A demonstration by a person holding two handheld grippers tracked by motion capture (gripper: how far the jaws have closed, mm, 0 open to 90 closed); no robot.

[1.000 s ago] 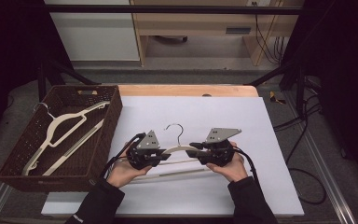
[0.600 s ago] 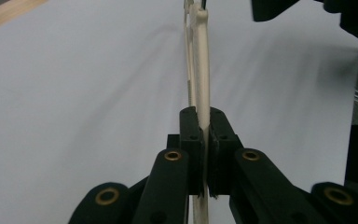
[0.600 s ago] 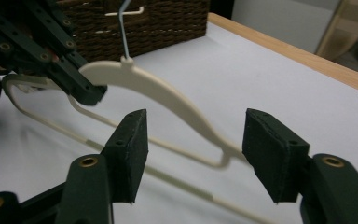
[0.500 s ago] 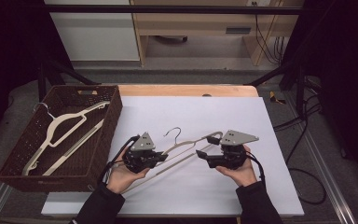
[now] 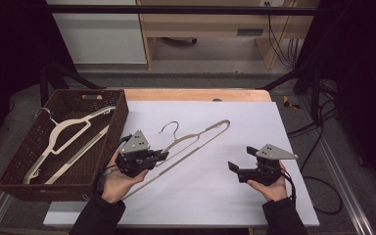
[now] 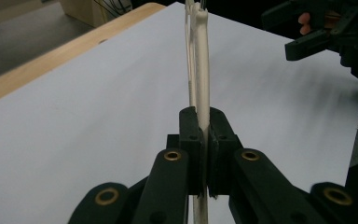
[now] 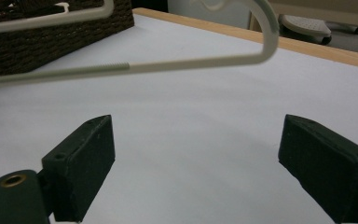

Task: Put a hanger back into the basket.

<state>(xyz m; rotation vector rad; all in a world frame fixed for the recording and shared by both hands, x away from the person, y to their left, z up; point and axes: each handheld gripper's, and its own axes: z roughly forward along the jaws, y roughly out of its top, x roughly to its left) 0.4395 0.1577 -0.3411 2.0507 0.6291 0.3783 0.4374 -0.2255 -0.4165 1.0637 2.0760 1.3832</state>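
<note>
White tabletop (image 5: 215,196): a hanger (image 5: 196,139) is clamped by the left tool (image 5: 164,155), angled toward the basket (image 5: 17,166); the right tool (image 5: 231,166), just opened, is empty.

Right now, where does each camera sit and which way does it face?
High view: above the person's side, looking forward and down on the table; both forearms, left gripper, right gripper, the hanger, a basket.
Left gripper view: rides the left gripper, looking along its jaws, shut on the hanger, toward the right gripper.
Right gripper view: rides the right gripper, facing the basket between open jaws that have just been opening with nothing between them.
Shared: all three show the hanger.
</note>
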